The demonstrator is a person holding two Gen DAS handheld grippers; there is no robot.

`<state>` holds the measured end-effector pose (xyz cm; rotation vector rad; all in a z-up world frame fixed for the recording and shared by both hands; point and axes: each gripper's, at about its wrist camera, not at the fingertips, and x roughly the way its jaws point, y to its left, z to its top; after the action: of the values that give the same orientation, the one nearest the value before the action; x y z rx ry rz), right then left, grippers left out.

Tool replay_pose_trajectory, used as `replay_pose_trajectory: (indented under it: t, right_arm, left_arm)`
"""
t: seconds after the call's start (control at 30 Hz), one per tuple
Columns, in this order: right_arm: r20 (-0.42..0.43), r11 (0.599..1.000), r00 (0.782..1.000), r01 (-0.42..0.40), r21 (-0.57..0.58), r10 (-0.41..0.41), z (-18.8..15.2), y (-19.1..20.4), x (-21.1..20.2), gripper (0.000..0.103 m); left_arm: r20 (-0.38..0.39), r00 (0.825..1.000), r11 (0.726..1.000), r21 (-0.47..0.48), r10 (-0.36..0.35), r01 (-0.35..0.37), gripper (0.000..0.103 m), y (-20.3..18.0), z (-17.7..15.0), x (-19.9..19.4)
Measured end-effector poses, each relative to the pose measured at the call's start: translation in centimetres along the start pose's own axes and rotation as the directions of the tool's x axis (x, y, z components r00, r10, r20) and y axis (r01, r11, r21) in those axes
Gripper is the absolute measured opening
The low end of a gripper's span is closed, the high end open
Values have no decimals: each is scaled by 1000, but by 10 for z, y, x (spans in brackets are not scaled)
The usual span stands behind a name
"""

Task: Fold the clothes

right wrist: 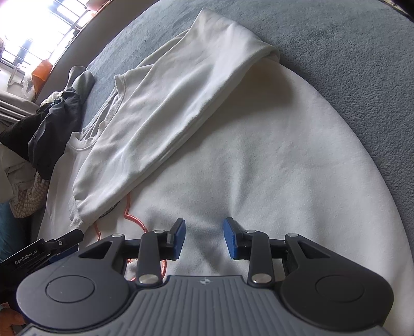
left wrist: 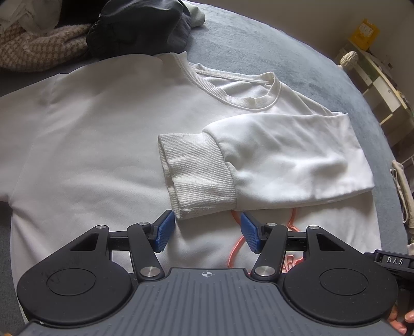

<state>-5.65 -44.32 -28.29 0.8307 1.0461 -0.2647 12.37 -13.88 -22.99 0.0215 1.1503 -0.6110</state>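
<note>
A white sweatshirt [left wrist: 90, 134] lies flat, front up, on a grey-blue bed cover [left wrist: 258, 51]. One sleeve [left wrist: 289, 155] is folded across the chest, its ribbed cuff [left wrist: 196, 175] ending just beyond my left gripper [left wrist: 207, 231]. That gripper is open, blue pads apart over the fabric and an orange stitched design [left wrist: 238, 245], gripping nothing. In the right wrist view the folded sleeve [right wrist: 165, 103] runs diagonally. My right gripper [right wrist: 205, 236] is open above the plain body of the sweatshirt [right wrist: 271, 168], nothing between its pads. Part of the left gripper's body [right wrist: 44, 250] shows at lower left.
A heap of other clothes sits at the head of the bed: a dark garment [left wrist: 139, 23] and a houndstooth knit [left wrist: 38, 49]. A shelf unit [left wrist: 375, 77] stands beyond the bed's right side. A bright window [right wrist: 38, 31] is far left. Bare bed cover [right wrist: 349, 64] surrounds the sweatshirt.
</note>
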Motion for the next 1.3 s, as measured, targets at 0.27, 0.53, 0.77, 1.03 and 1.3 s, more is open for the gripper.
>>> replay_pose_trajectory:
  t: [0.27, 0.53, 0.77, 1.03, 1.3]
  right_arm:
    - [0, 1000, 1000, 9, -9, -9, -1, 2, 1, 37]
    - [15, 1000, 1000, -12, -13, 12, -3, -1, 1, 40]
    - [11, 1000, 999, -30, 8, 30, -2, -5, 3, 40]
    - [18, 999, 999, -37, 20, 37, -3, -7, 3, 41]
    - [23, 1000, 999, -24, 0, 24, -5, -2, 4, 44]
  left_arm:
    - [20, 995, 994, -47, -97, 98, 56, 11, -10, -8]
    - [83, 985, 964, -209, -148, 162, 57, 26, -3, -5]
    - [71, 994, 960, -263, -82, 98, 57, 29, 4, 9]
    - [75, 994, 952, -287, -86, 104, 56, 32, 9, 15]
    - [92, 995, 961, -269, -49, 72, 22, 28, 14, 20]
